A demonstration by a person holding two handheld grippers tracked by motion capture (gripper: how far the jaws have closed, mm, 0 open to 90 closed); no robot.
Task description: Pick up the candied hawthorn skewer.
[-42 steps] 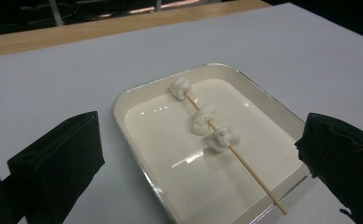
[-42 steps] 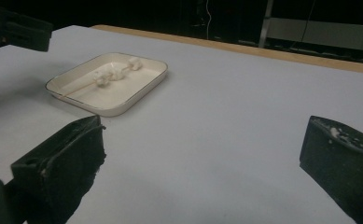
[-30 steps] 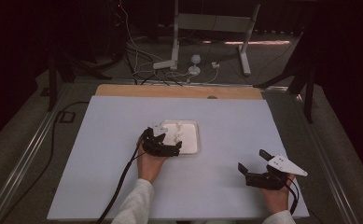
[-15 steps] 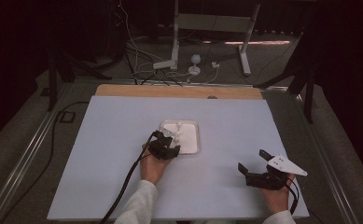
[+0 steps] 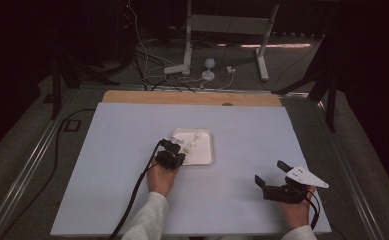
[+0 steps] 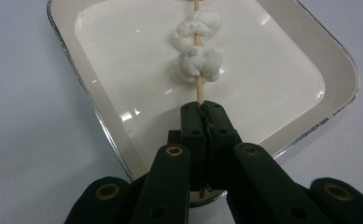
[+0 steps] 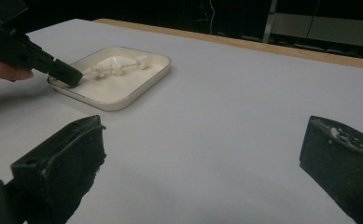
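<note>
A thin wooden skewer (image 6: 199,91) carries white marshmallows (image 6: 198,63) over a white square tray (image 5: 204,152). My left gripper (image 6: 203,116) is shut on the skewer's near end, at the tray's near-left corner (image 5: 173,150). In the right gripper view the tray (image 7: 142,86) lies at the far left with the skewered marshmallows (image 7: 116,66) in it and the left gripper (image 7: 67,74) at its edge. My right gripper (image 5: 271,174) rests open near the table's front right corner, with nothing between its jaws.
A pale blue-grey sheet (image 5: 132,125) covers the table, with a wooden strip (image 5: 192,98) along the far edge. Beyond the table stand a metal frame (image 5: 222,30) and loose cables (image 5: 152,75) on the floor.
The left gripper has moved slightly right and nearer along the tray's left side. The right gripper has stayed in place.
</note>
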